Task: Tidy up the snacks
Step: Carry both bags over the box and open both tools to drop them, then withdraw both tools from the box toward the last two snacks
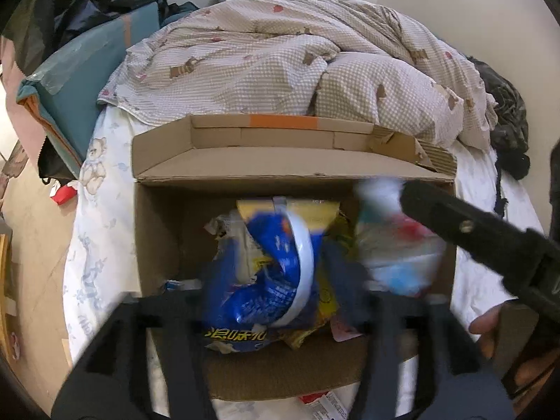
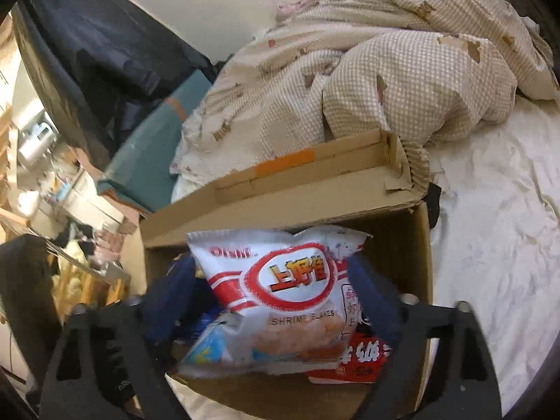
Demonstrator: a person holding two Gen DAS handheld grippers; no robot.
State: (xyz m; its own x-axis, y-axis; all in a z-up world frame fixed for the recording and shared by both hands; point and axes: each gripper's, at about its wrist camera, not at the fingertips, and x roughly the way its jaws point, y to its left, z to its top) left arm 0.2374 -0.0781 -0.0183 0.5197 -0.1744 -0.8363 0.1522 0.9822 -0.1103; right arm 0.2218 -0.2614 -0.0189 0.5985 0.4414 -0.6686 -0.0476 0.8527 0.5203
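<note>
An open cardboard box (image 1: 157,231) lies on the bed and holds several snack bags. My left gripper (image 1: 280,280) is shut on a blue snack bag (image 1: 266,280), blurred, over the box's middle. A yellow bag (image 1: 315,213) lies behind it. My right gripper (image 2: 276,297) is shut on a white and red Oishi shrimp flakes bag (image 2: 280,290) over the box (image 2: 413,245). That bag shows blurred in the left wrist view (image 1: 395,245), with the right gripper's black body (image 1: 472,231) beside it. A red and white bag (image 2: 357,360) lies under it.
A checked beige duvet (image 1: 280,56) is heaped behind the box on the white sheet (image 2: 490,227). A teal bag (image 1: 77,80) and dark clothes stand left of the bed. The box's back flap (image 1: 280,154) stands open. A small red packet (image 1: 322,402) lies at the box's front edge.
</note>
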